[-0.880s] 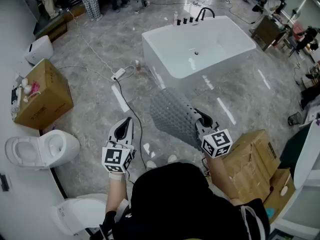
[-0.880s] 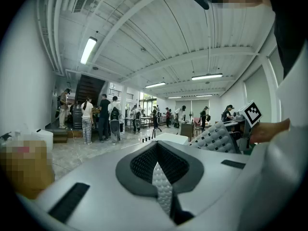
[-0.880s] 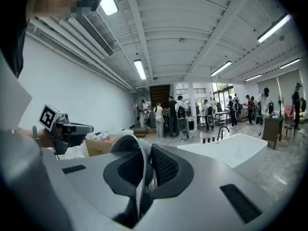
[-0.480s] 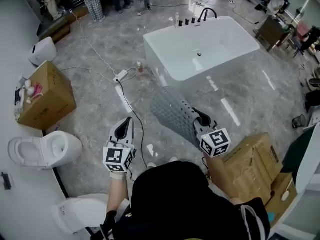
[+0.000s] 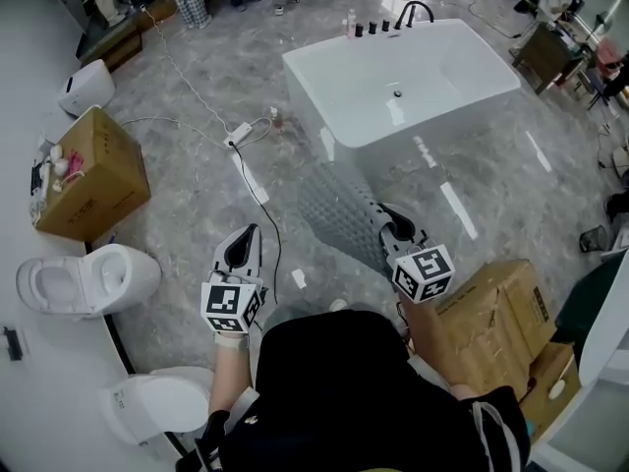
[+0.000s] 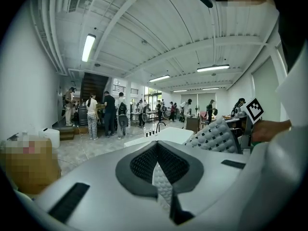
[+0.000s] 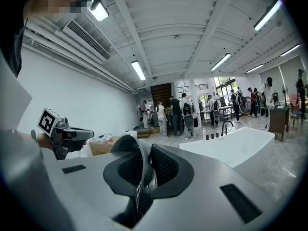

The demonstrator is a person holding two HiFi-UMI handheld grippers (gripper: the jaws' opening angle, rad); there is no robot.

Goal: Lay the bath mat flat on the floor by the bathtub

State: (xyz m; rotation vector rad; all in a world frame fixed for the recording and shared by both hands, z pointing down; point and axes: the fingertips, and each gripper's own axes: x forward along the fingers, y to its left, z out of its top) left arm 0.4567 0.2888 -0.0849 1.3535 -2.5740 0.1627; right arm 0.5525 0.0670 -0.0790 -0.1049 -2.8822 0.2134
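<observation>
A grey studded bath mat (image 5: pixel 337 214) hangs folded from my right gripper (image 5: pixel 391 226), which is shut on its edge. In the right gripper view the mat's edge (image 7: pixel 140 163) is pinched between the right gripper's (image 7: pixel 143 174) jaws. My left gripper (image 5: pixel 247 236) is held out over the marble floor to the mat's left, shut with nothing in it. From the left gripper (image 6: pixel 158 163) view the mat (image 6: pixel 215 136) shows to the right. The white bathtub (image 5: pixel 311 79) stands ahead, just beyond the hanging mat, and also appears as the bathtub (image 7: pixel 234 145) in the right gripper view.
A cable and power strip (image 5: pixel 237 135) run across the floor left of the tub. A cardboard box (image 5: pixel 93 177) and two toilets (image 5: pixel 86 279) (image 5: pixel 157 406) line the left wall. More boxes (image 5: pixel 493 315) stand at my right. People stand at the far end.
The person has stepped slightly forward toward the tub. The mat stays gripped in the right gripper; the left gripper stays shut beside it.
</observation>
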